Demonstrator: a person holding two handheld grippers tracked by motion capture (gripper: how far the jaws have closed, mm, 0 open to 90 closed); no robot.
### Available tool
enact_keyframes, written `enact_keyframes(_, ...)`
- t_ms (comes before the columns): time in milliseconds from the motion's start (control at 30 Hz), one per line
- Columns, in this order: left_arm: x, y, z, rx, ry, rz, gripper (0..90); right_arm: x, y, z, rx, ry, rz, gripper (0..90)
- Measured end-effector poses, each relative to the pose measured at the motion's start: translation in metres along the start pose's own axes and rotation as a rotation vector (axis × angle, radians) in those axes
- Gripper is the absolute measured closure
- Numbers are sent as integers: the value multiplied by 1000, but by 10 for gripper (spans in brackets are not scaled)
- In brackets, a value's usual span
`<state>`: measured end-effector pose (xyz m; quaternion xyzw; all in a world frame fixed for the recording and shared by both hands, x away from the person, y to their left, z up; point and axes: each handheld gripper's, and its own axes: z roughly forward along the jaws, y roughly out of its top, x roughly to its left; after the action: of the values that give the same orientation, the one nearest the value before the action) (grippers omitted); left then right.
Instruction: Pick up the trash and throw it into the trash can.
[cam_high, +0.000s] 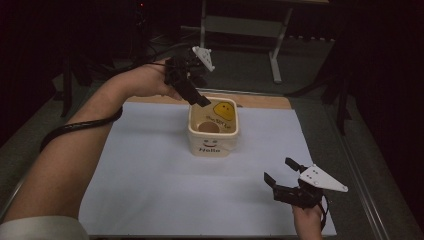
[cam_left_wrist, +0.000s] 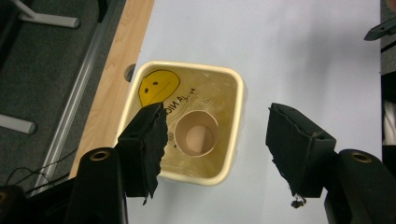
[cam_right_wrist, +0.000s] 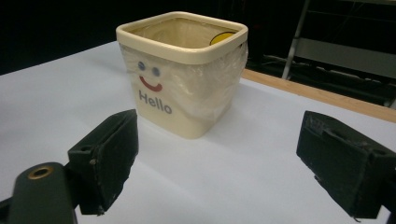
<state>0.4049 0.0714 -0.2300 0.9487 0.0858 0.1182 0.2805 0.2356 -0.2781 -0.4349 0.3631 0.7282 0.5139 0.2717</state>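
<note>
A cream square tub (cam_high: 213, 148) (cam_left_wrist: 237, 116) (cam_right_wrist: 187, 70) with a smiley face and "Hello" on its front stands on the white sheet. Inside it lies a brown paper cup (cam_high: 208, 127) (cam_left_wrist: 196, 133), upright on the bottom, beside a yellow smiley drawing (cam_high: 224, 109) (cam_left_wrist: 159, 85). My left gripper (cam_high: 200, 97) (cam_left_wrist: 217, 140) hangs open just above the tub's far-left rim, jaws wide apart, nothing between them. My right gripper (cam_high: 280, 170) (cam_right_wrist: 217, 161) is open near the sheet's front right, pointing at the tub from a distance.
A white sheet (cam_high: 150, 170) covers a wooden table whose far edge (cam_high: 260, 101) shows as a bare strip. A black cable (cam_high: 75, 127) loops around the left forearm. Grey floor and a metal table frame (cam_high: 275, 55) lie beyond.
</note>
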Motion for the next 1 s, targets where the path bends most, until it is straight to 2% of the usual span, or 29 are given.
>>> enact_keyframes(333,-5,-16,-5,-4,-8,-49,229,1,0,0,-1,0,1,128)
enact_keyframes(367,-6,-18,-6,-8,-16,-57,223,1,0,0,0,0,-1,128)
enact_keyframes(567,-16,-31,-14,-32,-4,-70,191,2,0,1,0,0,5,128)
enact_keyframes(700,-19,-37,-17,-34,-10,-80,180,2,0,1,3,3,2,128)
enact_keyframes(767,-23,-47,-18,-34,-20,-97,171,3,0,1,4,4,-1,128)
enact_keyframes(800,-25,-49,-18,-31,-20,-93,171,3,0,1,3,4,-1,128)
enact_keyframes(833,-27,-53,-18,-35,-6,-109,171,3,0,1,2,5,0,128)
enact_keyframes(867,-27,-56,-19,-29,-15,-120,170,2,0,1,1,5,3,128)
enact_keyframes(1000,-33,-68,-24,-53,-4,-141,170,2,0,1,1,3,5,128)
